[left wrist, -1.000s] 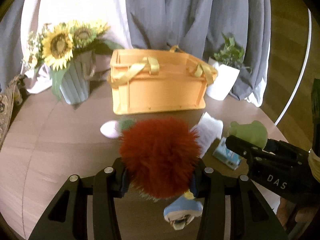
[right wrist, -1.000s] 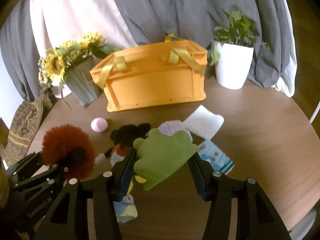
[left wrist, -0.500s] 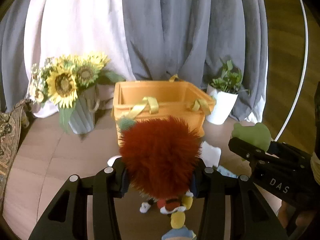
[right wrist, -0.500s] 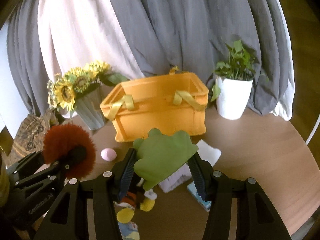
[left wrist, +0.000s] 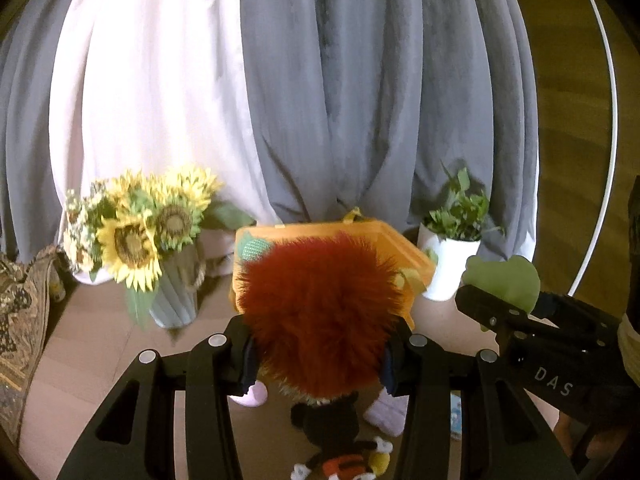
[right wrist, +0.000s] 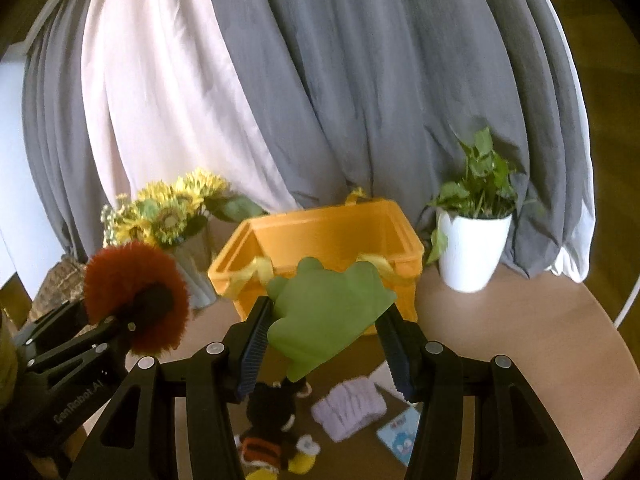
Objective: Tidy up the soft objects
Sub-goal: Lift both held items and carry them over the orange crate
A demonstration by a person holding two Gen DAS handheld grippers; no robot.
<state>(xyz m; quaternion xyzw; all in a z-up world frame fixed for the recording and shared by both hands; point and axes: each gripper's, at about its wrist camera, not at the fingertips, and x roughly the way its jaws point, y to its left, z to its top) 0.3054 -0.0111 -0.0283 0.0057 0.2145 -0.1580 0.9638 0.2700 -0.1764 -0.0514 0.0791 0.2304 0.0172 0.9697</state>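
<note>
- Big grey and white curtains (right wrist: pixel 320 100) hang behind everything, reaching right down to the round wooden table (right wrist: pixel 520 340).
- An orange basket (right wrist: pixel 320 240) with yellow handles sits near the back of the table, open side up. A vase of sunflowers (left wrist: pixel 136 236) stands to one side of it and a white potted plant (right wrist: pixel 472 248) to the other.
- The left gripper (left wrist: pixel 316 356) is clamped on a fluffy red pompom (left wrist: pixel 320 312), held up in front of the basket.
- The right gripper (right wrist: pixel 324 344) is squeezing a flat green plush (right wrist: pixel 328 312), also up in the air just in front of the basket.
- Down on the table: a black mouse doll (right wrist: pixel 272 428), a folded lilac cloth (right wrist: pixel 348 406), a little blue booklet (right wrist: pixel 400 436) and a pink ball (left wrist: pixel 252 394).
</note>
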